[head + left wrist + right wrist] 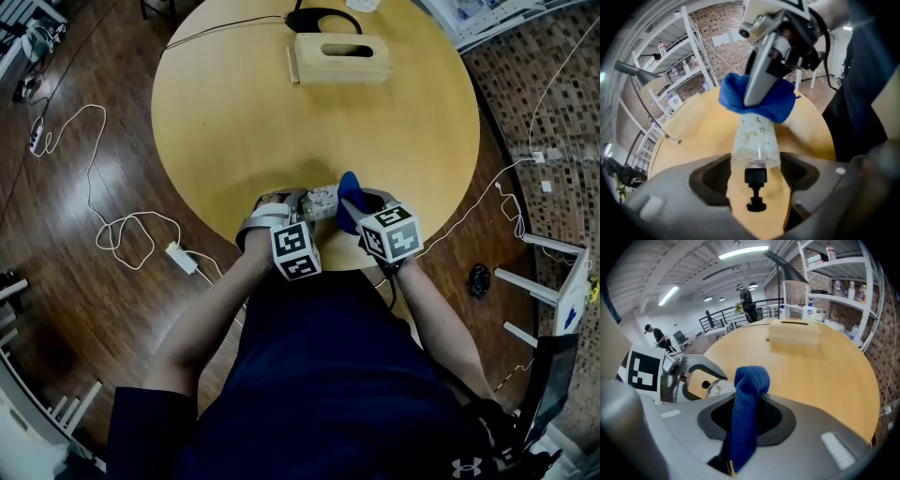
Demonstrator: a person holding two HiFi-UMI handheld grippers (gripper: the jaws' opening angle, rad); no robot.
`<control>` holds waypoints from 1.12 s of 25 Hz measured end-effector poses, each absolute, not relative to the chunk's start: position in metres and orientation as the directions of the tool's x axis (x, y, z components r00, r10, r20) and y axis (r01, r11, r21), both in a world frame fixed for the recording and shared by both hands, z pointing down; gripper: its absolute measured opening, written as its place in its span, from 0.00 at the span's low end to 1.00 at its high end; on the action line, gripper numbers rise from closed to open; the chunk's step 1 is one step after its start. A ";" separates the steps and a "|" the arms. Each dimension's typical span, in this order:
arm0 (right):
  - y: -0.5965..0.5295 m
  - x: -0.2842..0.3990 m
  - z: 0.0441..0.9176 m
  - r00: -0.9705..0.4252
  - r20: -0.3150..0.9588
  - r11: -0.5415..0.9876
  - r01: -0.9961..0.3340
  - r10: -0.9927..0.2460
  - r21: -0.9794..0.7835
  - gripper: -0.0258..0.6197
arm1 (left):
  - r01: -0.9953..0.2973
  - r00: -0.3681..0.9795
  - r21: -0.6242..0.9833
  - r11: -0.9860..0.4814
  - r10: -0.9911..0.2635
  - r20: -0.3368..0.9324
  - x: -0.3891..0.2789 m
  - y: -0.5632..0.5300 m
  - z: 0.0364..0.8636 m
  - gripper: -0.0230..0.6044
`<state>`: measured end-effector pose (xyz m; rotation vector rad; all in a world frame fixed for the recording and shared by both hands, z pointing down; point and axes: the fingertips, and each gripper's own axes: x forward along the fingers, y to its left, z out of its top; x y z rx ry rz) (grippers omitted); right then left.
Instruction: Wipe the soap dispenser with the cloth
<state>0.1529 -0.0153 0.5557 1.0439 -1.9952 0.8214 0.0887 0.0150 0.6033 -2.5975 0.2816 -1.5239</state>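
Note:
A clear soap dispenser [322, 201] with a black pump lies level between my two grippers, above the front edge of the round wooden table [281, 122]. My left gripper [284, 204] is shut on the soap dispenser [754, 140] near its neck, with the pump pointing back at the camera. My right gripper [367, 202] is shut on a blue cloth [349, 194]. The cloth [780, 105] is bunched over the far end of the bottle, and the right gripper [751, 99] presses in from above. In the right gripper view the cloth [750, 380] stands up between the jaws, the left gripper [701, 376] beyond it.
A wooden box with a slot [342, 56] stands at the table's far side, with a black cable [323, 19] behind it. White cables [122, 230] trail over the floor at the left. A white frame [553, 281] stands at the right. Metal shelves [679, 61] hold bottles.

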 end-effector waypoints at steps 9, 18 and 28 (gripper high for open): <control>-0.024 0.164 0.555 -0.431 0.799 0.382 -0.882 -0.420 -0.275 0.18 | -0.076 0.513 -0.058 -0.995 -0.089 0.854 0.084 0.011 0.586 0.60; -0.031 0.194 0.544 -0.477 0.656 0.116 -0.850 -0.585 -0.515 0.19 | 0.088 0.311 -0.105 -0.991 -0.073 0.948 0.107 0.009 0.619 0.66; -0.014 0.220 0.572 -0.452 0.717 0.160 -0.884 -0.531 -0.440 0.19 | 0.018 0.275 -0.081 -0.997 -0.073 0.959 0.092 0.011 0.633 0.65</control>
